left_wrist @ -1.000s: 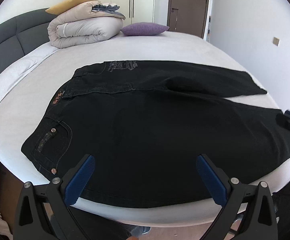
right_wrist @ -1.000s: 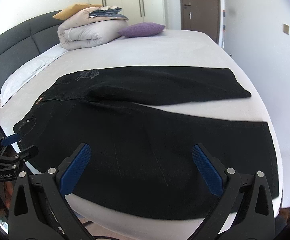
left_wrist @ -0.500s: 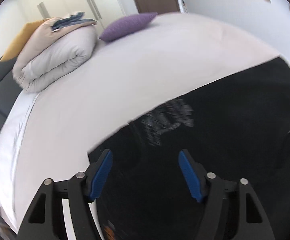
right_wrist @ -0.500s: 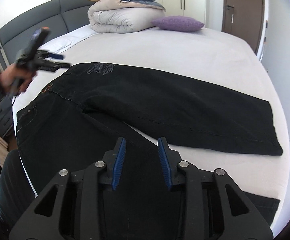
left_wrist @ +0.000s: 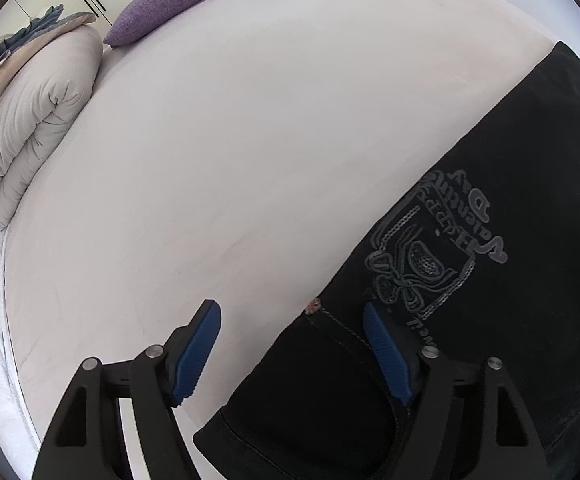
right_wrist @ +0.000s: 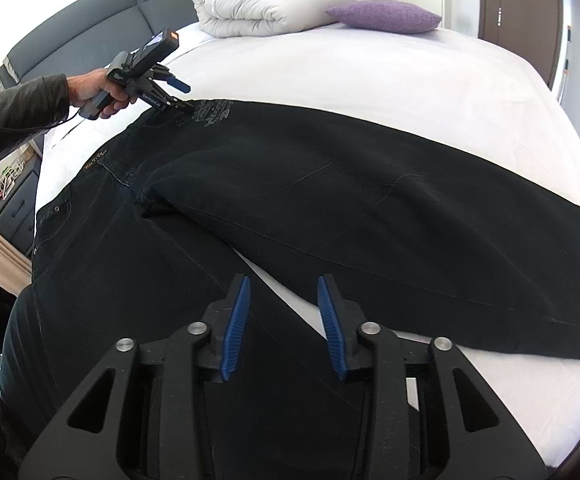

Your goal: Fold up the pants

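Black jeans (right_wrist: 330, 184) lie spread flat on the white bed, legs apart, waistband to the left. In the left wrist view the far waistband corner with grey embroidery (left_wrist: 430, 256) lies under my left gripper (left_wrist: 292, 316), which is open and straddles the jeans' far edge. The left gripper also shows in the right wrist view (right_wrist: 177, 94), held by a hand at that waist corner. My right gripper (right_wrist: 283, 286) is open, jaws fairly close together, hovering above the gap between the two legs, holding nothing.
A rolled beige duvet (right_wrist: 265, 8) with folded clothes on top and a purple pillow (right_wrist: 382, 16) lie at the head of the bed. A dark grey headboard (right_wrist: 89, 44) runs along the left. The white sheet (left_wrist: 229, 140) stretches beyond the jeans.
The left gripper moved from the near waist side across to the far waistband corner and narrowed somewhat. The right gripper narrowed its jaws and moved forward over the legs.
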Demonstrator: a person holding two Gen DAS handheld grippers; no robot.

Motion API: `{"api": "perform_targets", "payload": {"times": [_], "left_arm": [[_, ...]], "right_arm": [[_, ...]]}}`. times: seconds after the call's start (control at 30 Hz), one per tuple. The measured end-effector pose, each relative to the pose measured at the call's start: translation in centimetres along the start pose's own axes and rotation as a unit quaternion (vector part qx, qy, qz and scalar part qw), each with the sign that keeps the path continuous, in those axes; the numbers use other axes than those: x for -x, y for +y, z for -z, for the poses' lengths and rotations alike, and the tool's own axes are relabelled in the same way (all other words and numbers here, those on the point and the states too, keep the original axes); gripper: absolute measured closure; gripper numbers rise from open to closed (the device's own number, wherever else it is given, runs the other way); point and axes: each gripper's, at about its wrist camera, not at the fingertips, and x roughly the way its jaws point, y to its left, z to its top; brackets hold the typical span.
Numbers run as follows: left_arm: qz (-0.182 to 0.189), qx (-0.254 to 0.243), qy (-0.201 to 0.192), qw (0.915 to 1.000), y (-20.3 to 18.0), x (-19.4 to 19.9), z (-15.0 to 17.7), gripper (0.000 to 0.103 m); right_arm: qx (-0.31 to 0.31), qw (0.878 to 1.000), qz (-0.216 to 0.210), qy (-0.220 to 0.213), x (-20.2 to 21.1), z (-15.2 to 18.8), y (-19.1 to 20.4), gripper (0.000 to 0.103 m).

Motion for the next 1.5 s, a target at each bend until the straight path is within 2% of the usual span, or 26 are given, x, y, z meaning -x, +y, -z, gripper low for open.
{"api": "perform_targets", "payload": {"times": [0.07, 0.13, 0.17, 0.2, 0.23, 0.3, 0.4, 0.53, 0.6, 0.7, 0.77, 0.83, 0.87, 0.9, 0.97, 1.03, 1.13, 1.17, 1.2, 1.23, 1.27, 1.3, 1.33, 1.37, 1.43, 1.5], "left_arm": [[0.023, 0.006, 0.005, 0.9997, -0.2, -0.6, 0.4, 0.034], [0.051, 0.015, 0.002, 0.9986, -0.5, -0.7, 0.4, 0.056], [0.051, 0.014, -0.001, 0.9986, -0.8, -0.6, 0.6, 0.059], [0.055, 0.013, -0.002, 0.9984, -1.2, -0.4, 0.8, 0.078], [0.052, 0.007, -0.002, 0.9986, -1.9, -0.1, 0.9, 0.086], [0.030, -0.009, -0.008, 0.9995, -2.9, 0.7, 1.2, 0.091], [-0.008, -0.013, -0.040, 0.9991, -4.9, 3.1, 2.7, 0.093], [-0.040, 0.000, -0.093, 0.9948, -7.5, 7.1, 6.2, 0.093], [-0.058, -0.006, -0.110, 0.9922, -9.0, 8.8, 8.2, 0.093], [-0.092, -0.025, -0.127, 0.9873, -12.1, 10.5, 9.8, 0.093], [-0.097, -0.030, -0.135, 0.9856, -12.0, 10.9, 10.3, 0.093], [-0.097, -0.028, -0.145, 0.9842, -12.2, 11.3, 11.3, 0.093], [-0.105, -0.027, -0.152, 0.9825, -11.9, 11.1, 10.6, 0.094], [-0.113, -0.026, -0.158, 0.9806, -11.9, 11.3, 10.6, 0.094], [-0.123, -0.026, -0.169, 0.9776, -12.8, 11.8, 11.2, 0.094], [-0.126, -0.028, -0.175, 0.9761, -13.7, 12.0, 11.9, 0.094], [-0.132, -0.034, -0.179, 0.9743, -14.7, 12.3, 12.6, 0.094], [-0.128, -0.032, -0.181, 0.9746, -14.7, 12.3, 12.7, 0.094], [-0.125, -0.030, -0.182, 0.9748, -14.4, 12.2, 12.6, 0.094], [-0.124, -0.029, -0.183, 0.9748, -14.3, 12.2, 12.7, 0.094], [-0.123, -0.030, -0.183, 0.9749, -14.2, 12.1, 12.7, 0.094], [-0.124, -0.028, -0.183, 0.9748, -14.3, 11.9, 12.6, 0.094], [-0.123, -0.027, -0.184, 0.9748, -13.9, 11.9, 12.4, 0.094], [-0.122, -0.026, -0.185, 0.9748, -13.9, 12.0, 12.5, 0.094], [-0.121, -0.026, -0.187, 0.9746, -13.8, 12.0, 12.4, 0.094], [-0.120, -0.024, -0.189, 0.9743, -13.8, 12.2, 12.3, 0.094]], "right_arm": [[0.005, 1.000, -0.006, 0.002, -0.7, -0.6, 0.0, 0.060], [0.011, 1.000, -0.008, 0.004, -0.9, -1.2, -0.1, 0.060], [0.017, 1.000, -0.007, 0.003, -1.1, -1.7, 0.0, 0.060], [0.022, 1.000, -0.007, 0.001, -1.1, -2.1, 0.1, 0.060], [0.025, 1.000, -0.007, -0.002, -1.0, -2.4, 0.6, 0.060], [0.035, 0.999, -0.003, -0.009, -1.4, -3.7, 1.2, 0.060], [0.062, 0.998, -0.001, -0.020, -2.1, -6.3, 2.6, 0.060], [0.098, 0.995, 0.014, -0.032, -3.1, -10.5, 4.0, 0.060], [0.085, 0.996, 0.005, -0.039, -3.8, -12.9, 4.5, 0.060], [-0.001, 0.998, -0.045, -0.032, -6.0, -16.3, 5.0, 0.060], [-0.029, 0.998, -0.057, -0.029, -7.5, -17.9, 5.9, 0.060], [0.002, 0.998, -0.051, -0.034, -8.3, -18.7, 8.0, 0.060], [0.024, 0.998, -0.055, -0.029, -8.8, -19.1, 9.4, 0.060], [0.009, 0.997, -0.079, -0.012, -9.8, -19.4, 9.9, 0.060], [-0.106, 0.982, -0.149, 0.038, -12.1, -20.2, 9.2, 0.060], [-0.189, 0.968, -0.159, 0.053, -14.4, -20.8, 8.2, 0.060], [-0.265, 0.951, -0.152, 0.054, -16.3, -20.8, 7.0, 0.060], [-0.259, 0.954, -0.145, 0.044, -16.3, -21.0, 7.3, 0.059], [-0.233, 0.963, -0.130, 0.035, -16.4, -21.7, 8.1, 0.059], [-0.173, 0.980, -0.092, 0.021, -15.9, -22.0, 9.4, 0.059], [-0.079, 0.996, -0.031, 0.005, -15.5, -22.4, 11.6, 0.059], [0.015, 1.000, 0.022, -0.013, -15.3, -22.7, 13.7, 0.058], [0.104, 0.992, 0.059, -0.029, -15.3, -22.2, 15.8, 0.057], [0.203, 0.975, 0.086, -0.036, -15.8, -21.2, 18.0, 0.057], [0.284, 0.953, 0.107, -0.022, -17.2, -20.2, 20.0, 0.057], [0.305, 0.945, 0.119, -0.010, -18.6, -20.3, 20.7, 0.057]]}}
